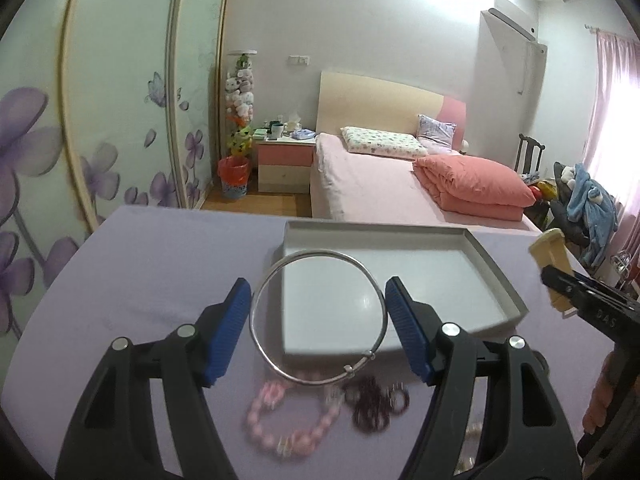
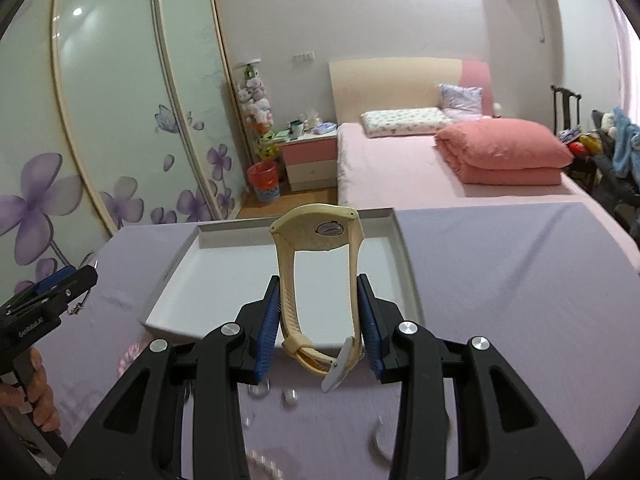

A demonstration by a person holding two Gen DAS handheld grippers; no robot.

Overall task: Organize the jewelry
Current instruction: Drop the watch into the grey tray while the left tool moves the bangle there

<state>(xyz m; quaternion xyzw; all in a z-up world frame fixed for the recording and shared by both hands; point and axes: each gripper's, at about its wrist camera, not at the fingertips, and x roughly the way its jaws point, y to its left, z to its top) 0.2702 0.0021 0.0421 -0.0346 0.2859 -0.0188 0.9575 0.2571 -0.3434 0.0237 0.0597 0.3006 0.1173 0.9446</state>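
Holding a thin silver bangle (image 1: 318, 318) between my left gripper (image 1: 319, 330) pads, I have the white tray's (image 1: 496, 268) near rim just ahead of the jaws, its floor bare. My right gripper (image 2: 318, 328) is clamped narrow on a cream watch (image 2: 316, 276), its strap looped upright, case toward the tray. Below the jaws lie pink beads (image 1: 280, 420) and a dark bracelet (image 1: 372, 404) on lilac cloth (image 1: 160, 280). Both grippers tilt downward, well apart.

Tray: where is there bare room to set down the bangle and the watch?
The white tray is bare from wall to wall. The lilac cloth right of it is clear too. It is crowded in front of the tray: pink bead bracelet, dark bead bracelets.
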